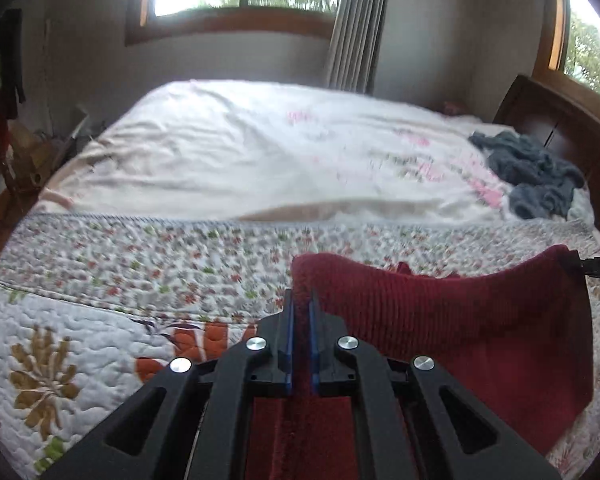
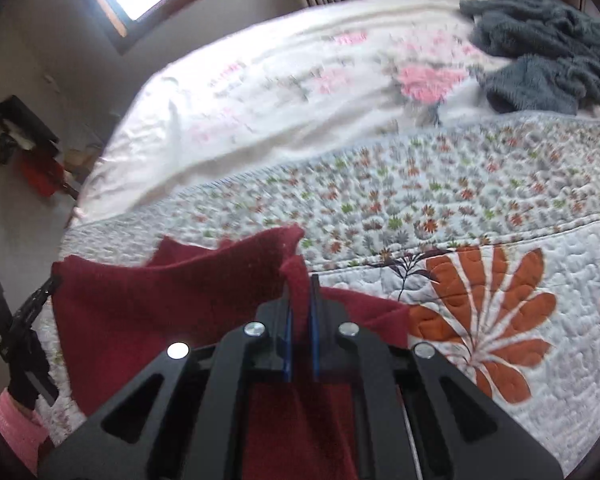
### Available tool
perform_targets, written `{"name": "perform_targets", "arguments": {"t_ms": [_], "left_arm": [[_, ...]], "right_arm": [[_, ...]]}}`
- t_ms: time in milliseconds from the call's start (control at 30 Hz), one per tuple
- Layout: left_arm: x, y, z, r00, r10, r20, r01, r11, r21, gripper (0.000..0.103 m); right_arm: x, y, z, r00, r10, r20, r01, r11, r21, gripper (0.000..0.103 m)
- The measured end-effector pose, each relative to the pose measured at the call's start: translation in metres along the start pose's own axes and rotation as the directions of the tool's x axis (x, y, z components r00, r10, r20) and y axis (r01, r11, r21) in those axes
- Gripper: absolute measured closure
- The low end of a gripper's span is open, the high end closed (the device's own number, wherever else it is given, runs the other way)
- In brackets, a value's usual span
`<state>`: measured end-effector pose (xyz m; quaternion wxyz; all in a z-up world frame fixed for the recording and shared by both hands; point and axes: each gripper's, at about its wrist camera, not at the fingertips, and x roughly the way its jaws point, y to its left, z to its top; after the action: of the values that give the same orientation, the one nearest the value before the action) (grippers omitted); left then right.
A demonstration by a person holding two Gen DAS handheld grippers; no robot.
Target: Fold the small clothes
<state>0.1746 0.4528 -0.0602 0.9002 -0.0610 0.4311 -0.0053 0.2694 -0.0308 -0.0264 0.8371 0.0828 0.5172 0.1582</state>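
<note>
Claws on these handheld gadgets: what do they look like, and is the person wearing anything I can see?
Each claw, left and right, is matte black plastic: two thin pointed fingers lined with blue pads, on angular linkage arms with triangular cut-outs and shiny round silver pins. In the right wrist view, a pink sleeve cuff shows behind the left claw.

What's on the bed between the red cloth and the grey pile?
Only bedding: the floral quilt, then the white sheet. Nothing else lies between the red cloth and the grey pile, clearest in the right wrist view.
</note>
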Motion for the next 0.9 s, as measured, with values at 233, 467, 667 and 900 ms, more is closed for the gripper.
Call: {"name": "perform_targets", "arguments": {"t_ms": [233,467,667,900], "left_arm": [[0.048,0.005,-0.016,0.991,0.040,-0.128,-0.040,0.999,0.002,0.094],[0.031,0.016,-0.009,0.992,-0.017,-0.123,0.010,0.998,-0.059,0.068],[-0.022,-0.001,-0.011,0.995,-0.074,-0.066,0.074,0.997,-0.013,0.054],[-0.063,-0.048,-0.058,0.966,-0.213,-0.146,0.223,0.973,0.054,0.033]], "right_arm": [[0.053,-0.009,-0.009,0.992,-0.083,-0.098,0.082,0.997,-0.015,0.096],[0.031,-0.007,-0.014,0.995,-0.067,-0.068,0.064,0.997,-0.039,0.075],[-0.017,-0.012,-0.041,0.998,-0.001,-0.067,-0.002,0.999,-0.035,0.064],[-0.042,-0.026,-0.116,0.985,0.000,-0.173,-0.004,1.000,-0.025,0.058]]}}
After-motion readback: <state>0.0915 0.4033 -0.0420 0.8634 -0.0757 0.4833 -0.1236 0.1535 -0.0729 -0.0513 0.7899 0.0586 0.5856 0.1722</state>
